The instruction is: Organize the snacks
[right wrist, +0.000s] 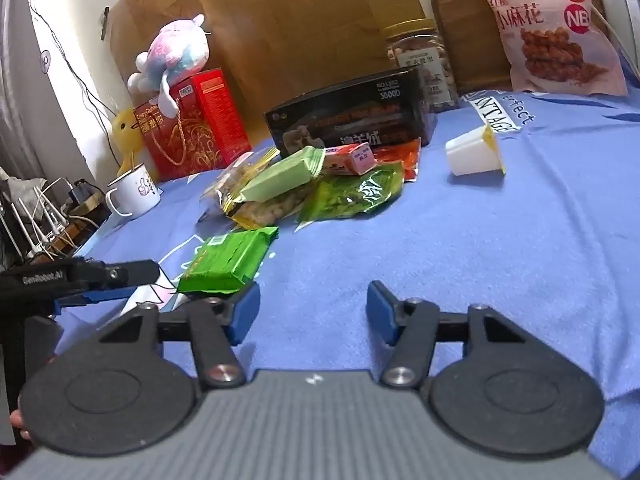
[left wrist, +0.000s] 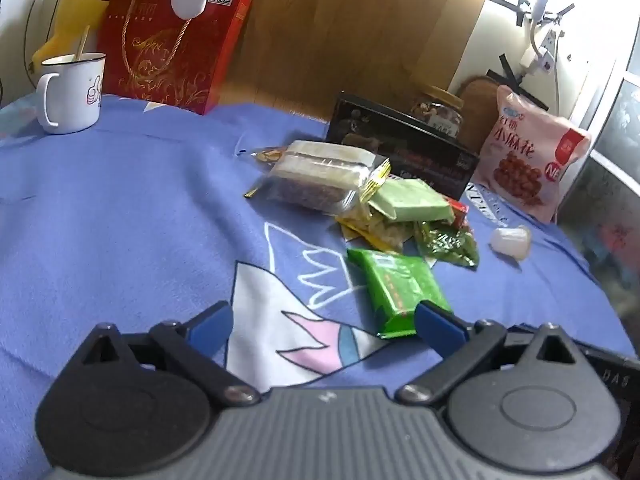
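A pile of snack packets lies on the blue cloth: a clear-wrapped cake [left wrist: 326,174], a pale green box [left wrist: 412,200] [right wrist: 280,178], a dark green pouch [left wrist: 448,244] [right wrist: 352,196], and a pink carton [right wrist: 348,159]. A bright green packet [left wrist: 400,292] [right wrist: 228,262] lies apart, nearer me. My left gripper [left wrist: 324,320] is open, its right fingertip over that packet's near end; it also shows in the right wrist view [right wrist: 100,280]. My right gripper [right wrist: 312,310] is open and empty over bare cloth. A white jelly cup [left wrist: 512,242] [right wrist: 476,156] lies on its side.
A black box [left wrist: 400,148] [right wrist: 348,116], a nut jar [left wrist: 438,114] [right wrist: 420,60] and a pink snack bag [left wrist: 532,152] [right wrist: 552,28] stand behind the pile. A red gift box [left wrist: 168,44] [right wrist: 196,124], white mug [left wrist: 70,92] [right wrist: 134,194] and yellow duck toy [left wrist: 76,12] stand far left.
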